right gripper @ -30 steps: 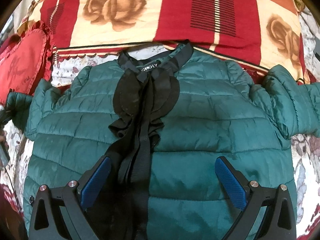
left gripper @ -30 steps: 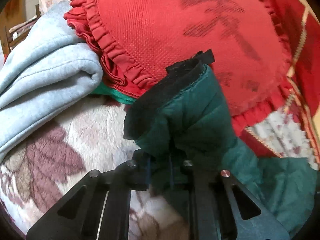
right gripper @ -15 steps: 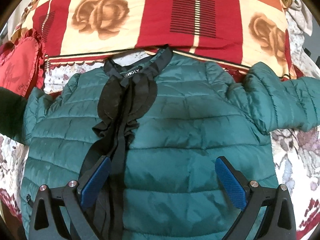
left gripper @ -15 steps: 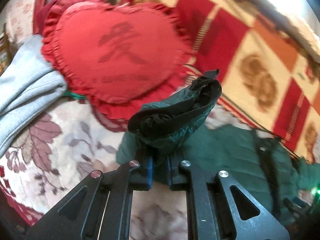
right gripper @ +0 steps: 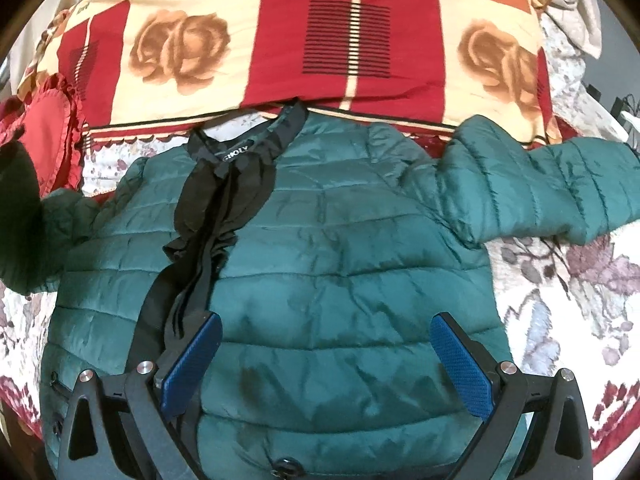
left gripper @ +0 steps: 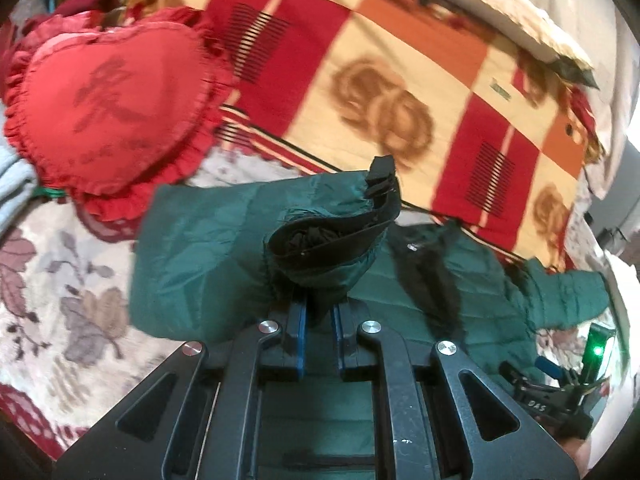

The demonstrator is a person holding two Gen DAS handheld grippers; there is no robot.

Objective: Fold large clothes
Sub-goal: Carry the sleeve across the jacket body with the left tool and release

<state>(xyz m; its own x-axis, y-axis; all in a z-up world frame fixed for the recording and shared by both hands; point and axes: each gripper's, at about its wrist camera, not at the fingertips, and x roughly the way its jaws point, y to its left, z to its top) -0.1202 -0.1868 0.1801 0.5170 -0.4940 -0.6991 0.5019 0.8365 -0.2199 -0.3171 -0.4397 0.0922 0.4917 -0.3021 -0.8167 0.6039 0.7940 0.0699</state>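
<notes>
**newbie_folder:** So where am I at with this one?

**quiltedguy:** Start at your left gripper. Its fingers are pressed together on the cuff end of the sleeve, pinching the green shell just below the black band, and the cuff stands up off the bed with its opening facing the camera. Your right gripper has its fingers spread wide, nothing between them, hovering over the lower front of the jacket.

**newbie_folder:** And the jacket itself?

**quiltedguy:** Flat on the bed, front up, collar toward the checked blanket. Your other sleeve is stretched out sideways onto the floral bedspread. So I'd call this the first sleeve fold, early on: body not folded, one sleeve in hand, one untouched.

**newbie_folder:** Next move?

**quiltedguy:** My guess: you carry that cuff across the chest and lay it flat over the black ruffle placket, then let go. The right one looks well placed to pin the body so it doesn't drag.

**newbie_folder:** Anything about the fabric?

**quiltedguy:** It's a puffy quilted shell, shiny and slick, stitched in horizontal bands, so I'd expect it to spring back and slide. The placket is matte and gathered. There's a frilly red heart cushion near the shoulder; watch you don't snag it.
</notes>
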